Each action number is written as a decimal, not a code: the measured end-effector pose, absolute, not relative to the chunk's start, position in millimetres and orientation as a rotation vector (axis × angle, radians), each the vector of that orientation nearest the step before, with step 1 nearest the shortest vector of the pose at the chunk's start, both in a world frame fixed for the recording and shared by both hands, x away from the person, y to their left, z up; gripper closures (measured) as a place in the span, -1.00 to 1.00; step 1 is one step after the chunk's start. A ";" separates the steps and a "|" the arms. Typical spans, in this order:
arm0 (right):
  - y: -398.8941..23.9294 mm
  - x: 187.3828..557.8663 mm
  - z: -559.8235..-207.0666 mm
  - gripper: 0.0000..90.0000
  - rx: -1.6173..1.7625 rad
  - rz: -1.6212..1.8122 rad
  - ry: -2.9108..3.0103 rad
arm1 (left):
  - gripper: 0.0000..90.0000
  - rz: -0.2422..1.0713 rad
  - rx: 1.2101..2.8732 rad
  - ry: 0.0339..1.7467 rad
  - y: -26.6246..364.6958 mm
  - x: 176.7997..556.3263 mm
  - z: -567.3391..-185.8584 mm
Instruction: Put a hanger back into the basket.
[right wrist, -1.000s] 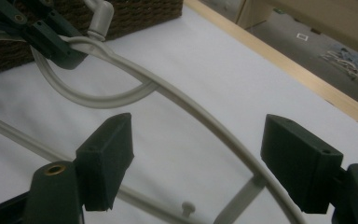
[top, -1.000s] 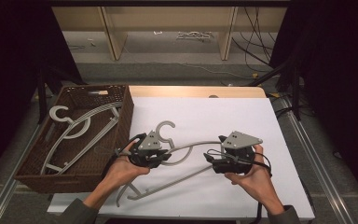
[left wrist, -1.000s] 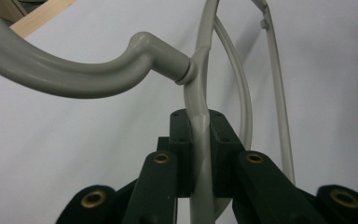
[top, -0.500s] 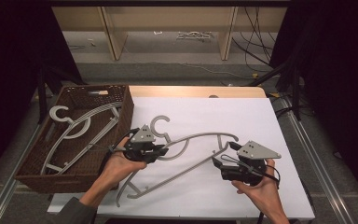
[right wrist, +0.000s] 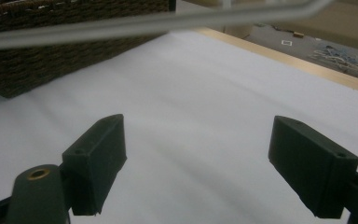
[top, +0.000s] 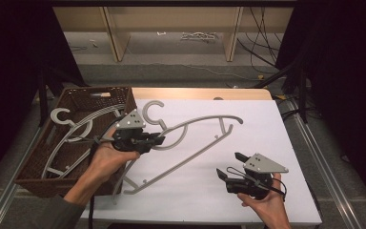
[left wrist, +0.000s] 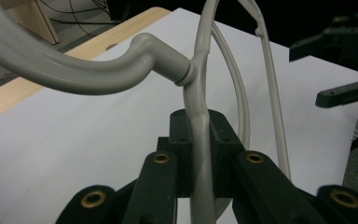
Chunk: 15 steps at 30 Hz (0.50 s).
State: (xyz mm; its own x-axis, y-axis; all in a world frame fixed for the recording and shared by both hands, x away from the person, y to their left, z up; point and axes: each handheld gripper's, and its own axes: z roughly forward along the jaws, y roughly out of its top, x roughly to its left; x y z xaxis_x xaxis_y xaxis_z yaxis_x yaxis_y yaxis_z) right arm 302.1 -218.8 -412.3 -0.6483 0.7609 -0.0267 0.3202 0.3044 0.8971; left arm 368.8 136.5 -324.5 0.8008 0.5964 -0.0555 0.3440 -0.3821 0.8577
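The right hand-held gripper (top: 228, 166), nearest, holds nothing, its jaws having just spread apart, while the left hand-held gripper (top: 156, 140) stays clamped on the hanger (top: 205, 121), lifted off the table (top: 267, 143) beside the basket (top: 38, 167), not yet in it.

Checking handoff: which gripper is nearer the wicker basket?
Left. The left gripper, clamped on the grey hanger, sits beside the wicker basket; the right gripper is open, far across the white sheet.
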 end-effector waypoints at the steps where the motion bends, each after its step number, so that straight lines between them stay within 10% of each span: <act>1: -219.2 301.9 -412.9 -0.56 0.961 1.306 2.133 | 0.82 0.320 2.000 0.704 138.5 369.4 -321.4; 15: -220.4 300.3 -419.9 -0.61 0.968 1.306 2.147 | 0.82 0.441 1.975 0.819 192.0 388.9 -283.1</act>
